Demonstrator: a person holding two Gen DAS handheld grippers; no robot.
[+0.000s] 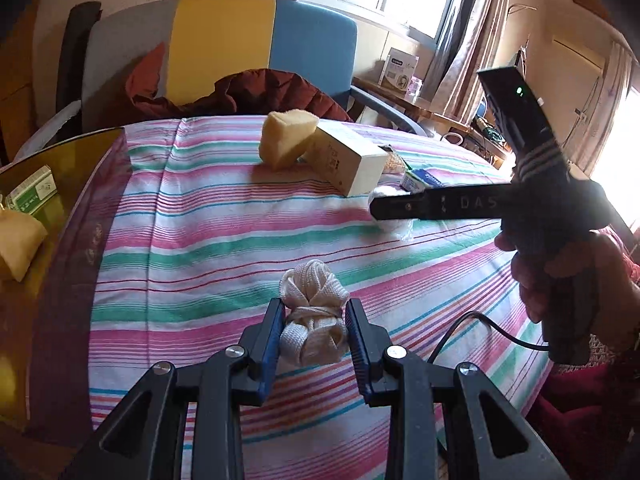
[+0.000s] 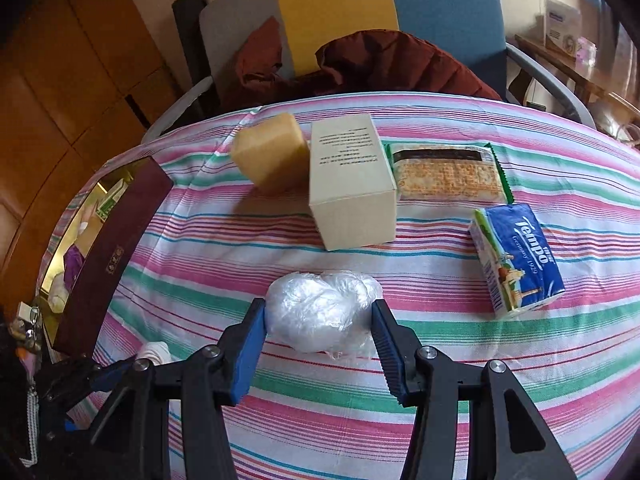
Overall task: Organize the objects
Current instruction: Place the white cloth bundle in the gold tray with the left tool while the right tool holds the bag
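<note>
My left gripper (image 1: 314, 318) is closed on a bundle of white woven strap (image 1: 313, 320) resting on the striped cloth. My right gripper (image 2: 318, 316) has its pads against both sides of a crumpled clear plastic ball (image 2: 322, 310) on the cloth. The right gripper also shows from the side in the left wrist view (image 1: 376, 210), held by a hand. Beyond lie a yellow sponge (image 2: 270, 156), a white carton (image 2: 350, 180), a cracker pack (image 2: 446, 172) and a blue Tempo tissue pack (image 2: 516, 258).
A maroon-walled box with a gold inside (image 2: 116, 236) stands at the table's left edge and holds several items; it also shows in the left wrist view (image 1: 60, 216). A chair (image 1: 224, 48) with a dark red jacket (image 1: 256, 94) stands behind the table. A black cable (image 1: 472, 328) runs at right.
</note>
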